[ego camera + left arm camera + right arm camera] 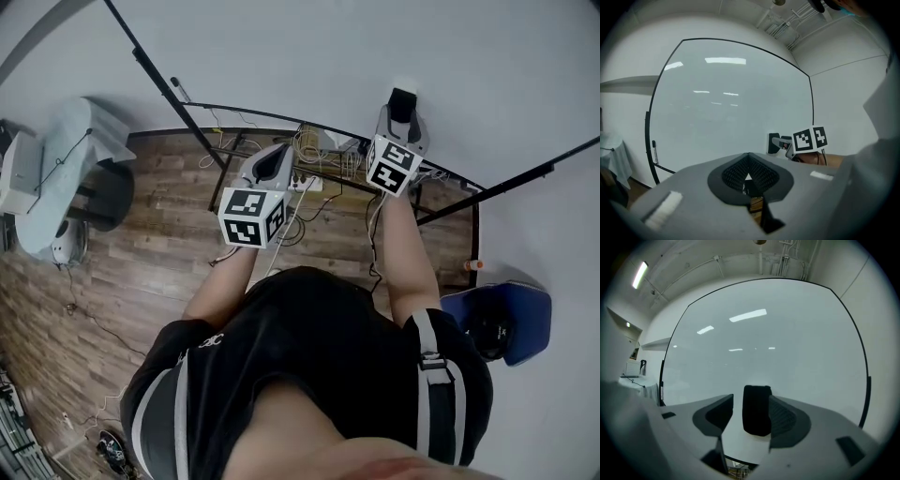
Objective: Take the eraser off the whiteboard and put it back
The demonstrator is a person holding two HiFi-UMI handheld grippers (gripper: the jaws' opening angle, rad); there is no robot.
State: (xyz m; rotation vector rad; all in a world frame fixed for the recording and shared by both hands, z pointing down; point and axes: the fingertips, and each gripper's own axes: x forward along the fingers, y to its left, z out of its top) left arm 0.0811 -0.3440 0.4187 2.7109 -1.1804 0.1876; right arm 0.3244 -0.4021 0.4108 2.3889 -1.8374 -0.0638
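The right gripper (751, 405) has its 2 jaws apart. The black eraser (757, 420) sits between them, straight ahead, stuck flat on the whiteboard (764, 343). Its long axis runs up and down, in line with the slot between the jaws. It lies closer to the right jaw, and a gap shows on the left side. The left gripper (749, 177) is closed on nothing and stays farther from the board, so the right hand is the nearer 1.

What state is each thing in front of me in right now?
eraser: stuck upright on the whiteboard, not gripped
whiteboard: blank
right hand-held gripper: open, jaws either side of the eraser
left hand-held gripper: shut, empty
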